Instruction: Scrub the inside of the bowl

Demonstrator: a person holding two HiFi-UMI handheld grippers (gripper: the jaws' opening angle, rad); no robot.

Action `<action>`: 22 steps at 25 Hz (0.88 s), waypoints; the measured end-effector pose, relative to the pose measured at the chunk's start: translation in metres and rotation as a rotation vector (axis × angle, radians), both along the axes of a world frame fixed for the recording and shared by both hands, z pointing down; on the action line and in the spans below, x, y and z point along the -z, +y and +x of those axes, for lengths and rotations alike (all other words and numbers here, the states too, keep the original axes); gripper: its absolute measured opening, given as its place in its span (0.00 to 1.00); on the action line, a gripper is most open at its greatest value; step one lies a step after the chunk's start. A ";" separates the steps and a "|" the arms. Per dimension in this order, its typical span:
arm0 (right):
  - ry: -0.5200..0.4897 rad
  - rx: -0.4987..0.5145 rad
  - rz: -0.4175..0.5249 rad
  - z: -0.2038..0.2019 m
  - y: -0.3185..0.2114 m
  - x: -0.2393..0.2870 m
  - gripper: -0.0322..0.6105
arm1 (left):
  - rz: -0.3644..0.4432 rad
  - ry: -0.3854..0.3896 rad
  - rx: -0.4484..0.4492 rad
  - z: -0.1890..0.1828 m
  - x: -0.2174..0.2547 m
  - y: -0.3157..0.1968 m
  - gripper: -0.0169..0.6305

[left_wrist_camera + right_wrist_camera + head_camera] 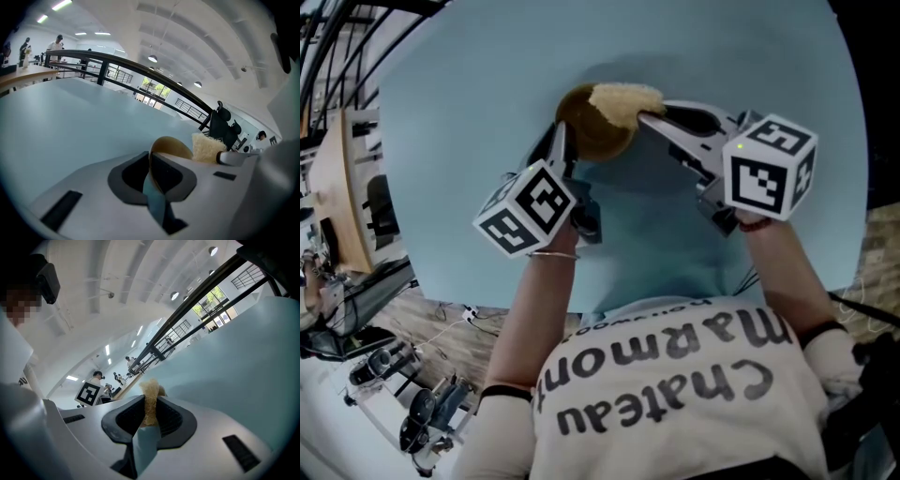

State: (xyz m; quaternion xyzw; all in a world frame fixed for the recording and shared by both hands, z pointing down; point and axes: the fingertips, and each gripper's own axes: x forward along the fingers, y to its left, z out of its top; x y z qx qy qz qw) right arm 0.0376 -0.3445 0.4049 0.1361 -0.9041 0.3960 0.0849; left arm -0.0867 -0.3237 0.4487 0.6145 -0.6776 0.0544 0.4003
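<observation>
The left gripper (563,142) has its jaws clenched on the rim of the round brown wooden bowl (586,129), which sits toward the far edge of the pale blue surface (459,122). The right gripper (649,119) has its jaws grasping a yellowish fibrous scrubbing pad (624,100), which is at the bowl's mouth. Scrubbing is judged barely begun; the interior is still to be worked.

Left claw (151,164) pinches the bowl (595,133) rim; right claw (150,409) clamps the scrubber (623,100).
</observation>
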 end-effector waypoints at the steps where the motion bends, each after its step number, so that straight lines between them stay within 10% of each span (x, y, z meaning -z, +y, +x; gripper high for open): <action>1: 0.004 0.005 0.001 0.001 0.002 0.000 0.18 | 0.003 -0.009 -0.003 0.004 0.001 0.003 0.06; 22: 0.240 0.090 0.113 -0.016 0.126 -0.001 0.18 | 0.123 0.005 -0.194 0.026 0.039 0.098 0.07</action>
